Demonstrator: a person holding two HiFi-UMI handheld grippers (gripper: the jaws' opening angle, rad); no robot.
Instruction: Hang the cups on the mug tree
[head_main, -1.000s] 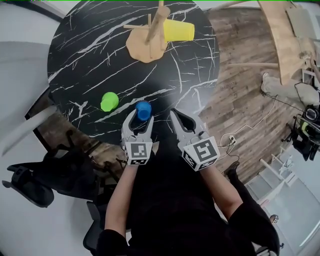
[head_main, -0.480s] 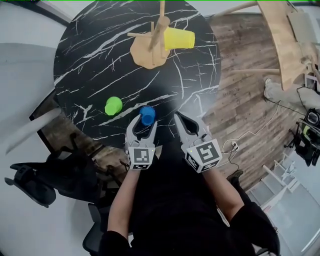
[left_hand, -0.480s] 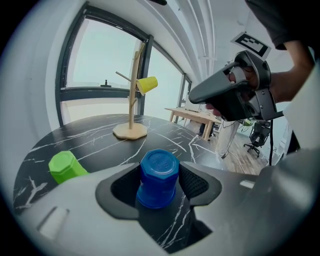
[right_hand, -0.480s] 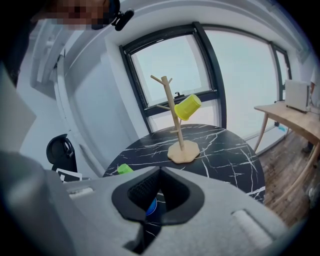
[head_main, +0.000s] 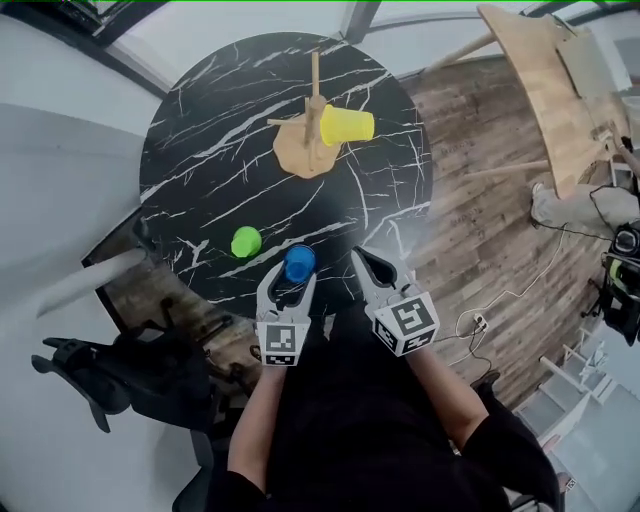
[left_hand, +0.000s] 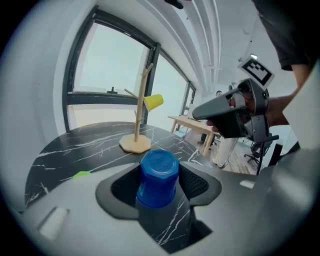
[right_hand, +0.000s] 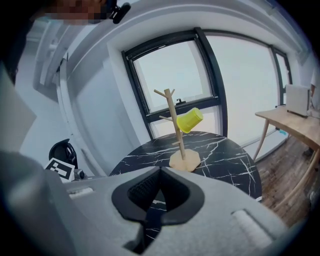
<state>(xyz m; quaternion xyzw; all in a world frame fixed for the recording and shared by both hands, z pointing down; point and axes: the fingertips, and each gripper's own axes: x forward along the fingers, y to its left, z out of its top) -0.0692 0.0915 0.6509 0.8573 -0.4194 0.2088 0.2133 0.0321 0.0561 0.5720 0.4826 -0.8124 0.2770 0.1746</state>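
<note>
1. As we look down from the head view, our left gripper (head_main: 289, 283) grasps the blue cup (head_main: 299, 263) at the near edge of the black marble table (head_main: 200, 150). Our right gripper (head_main: 368, 258) sits just right of it, clenched on nothing. The green cup (head_main: 245, 241) stands left of the blue one. The wooden mug tree (head_main: 312, 130) rises on the far side, with the yellow cup (head_main: 347, 126) hung on its right.
2. From the left gripper view, we see both pads pressed against the blue cup (left_hand: 158, 177), which is upside down with its closed base up. The green cup (left_hand: 81, 174) shows far left, and the mug tree (left_hand: 137, 115) stands beyond.
3. From the right gripper view, we see the jaws meet with nothing between them. The mug tree (right_hand: 176, 125) and yellow cup (right_hand: 189, 120) stand straight ahead.
</note>
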